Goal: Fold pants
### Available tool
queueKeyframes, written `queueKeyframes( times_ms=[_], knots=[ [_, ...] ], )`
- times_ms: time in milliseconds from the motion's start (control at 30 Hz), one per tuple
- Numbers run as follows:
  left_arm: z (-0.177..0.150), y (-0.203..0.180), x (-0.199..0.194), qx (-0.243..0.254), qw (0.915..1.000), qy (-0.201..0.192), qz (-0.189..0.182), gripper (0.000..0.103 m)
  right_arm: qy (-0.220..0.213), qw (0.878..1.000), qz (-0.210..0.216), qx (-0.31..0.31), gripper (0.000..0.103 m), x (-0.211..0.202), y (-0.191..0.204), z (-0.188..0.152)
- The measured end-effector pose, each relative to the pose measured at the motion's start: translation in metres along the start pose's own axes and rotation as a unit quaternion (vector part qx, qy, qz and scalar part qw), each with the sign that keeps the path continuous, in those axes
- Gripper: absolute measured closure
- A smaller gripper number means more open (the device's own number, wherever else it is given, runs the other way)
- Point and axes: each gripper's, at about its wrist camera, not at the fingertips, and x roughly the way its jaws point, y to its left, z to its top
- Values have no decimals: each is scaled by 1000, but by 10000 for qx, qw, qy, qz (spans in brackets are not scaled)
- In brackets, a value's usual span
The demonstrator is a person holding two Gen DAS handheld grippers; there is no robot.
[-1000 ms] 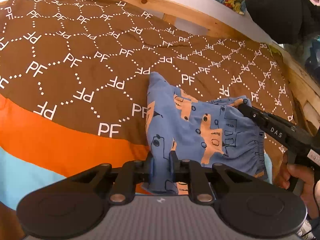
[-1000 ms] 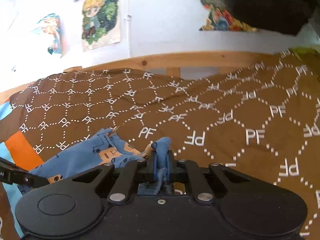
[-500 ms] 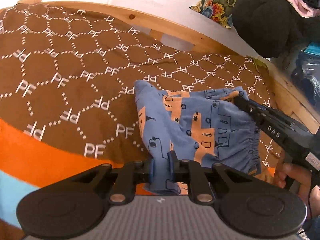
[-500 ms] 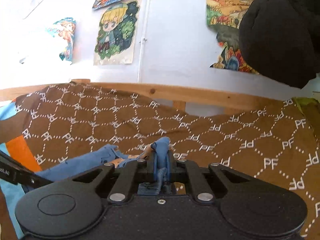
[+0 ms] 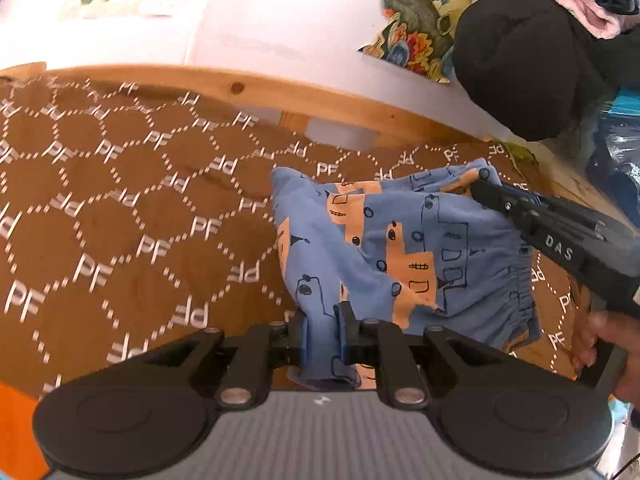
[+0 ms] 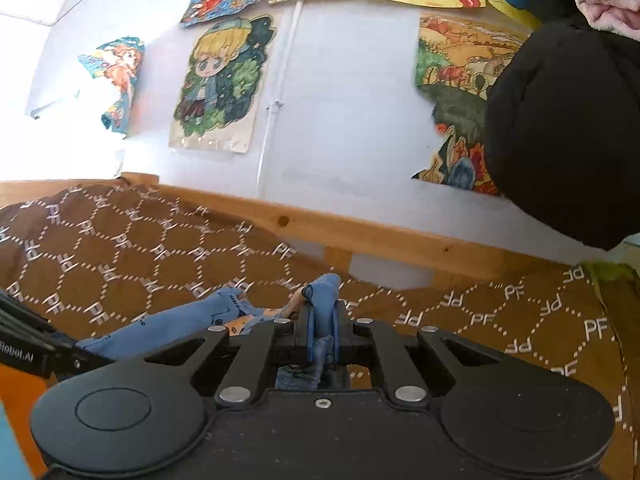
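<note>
Brown bedspread lies under the blue pants; my left gripper at 6 o'clock and right gripper both pinch its cloth

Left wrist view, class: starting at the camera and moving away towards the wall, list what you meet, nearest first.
left gripper shut on the blue pants → brown patterned bedspread → wooden bed rail → white wall

Brown bedspread with white "PF" hexagon print covers the bed. Wooden bed rail behind bedspread. Cartoon drawings on wall above rail; black garment hangs right of drawings.
</note>
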Motion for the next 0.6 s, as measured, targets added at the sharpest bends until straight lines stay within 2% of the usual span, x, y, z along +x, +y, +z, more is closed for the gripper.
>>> queueKeyframes(
  times_ms=[100, 267, 400, 467, 533, 567, 600],
  knots=[
    [-1, 1, 13, 29, 10000, 45, 31, 88, 153, 9999, -65, 38, 94, 18, -8, 0],
    [-17, 14, 51, -190, 9974, 629, 284, 88, 870, 9959, -16, 257, 94, 49, -18, -30],
    [-25, 24, 60, -305, 9958, 810, 313, 87, 1163, 9921, -228, 419, 93, 59, -24, -49],
    [-25, 26, 59, -351, 9957, 811, 281, 84, 1278, 9892, -397, 598, 85, 62, -32, -54],
    [-25, 29, 58, -397, 9952, 839, 300, 76, 1296, 9875, -653, 619, 68, 61, -35, -57],
    [-24, 30, 57, -462, 9949, 845, 309, 69, 1268, 9873, -730, 626, 62, 58, -36, -57],
    [-23, 32, 54, -552, 9944, 843, 324, 64, 1228, 9874, -745, 671, 50, 55, -38, -56]
  ],
)
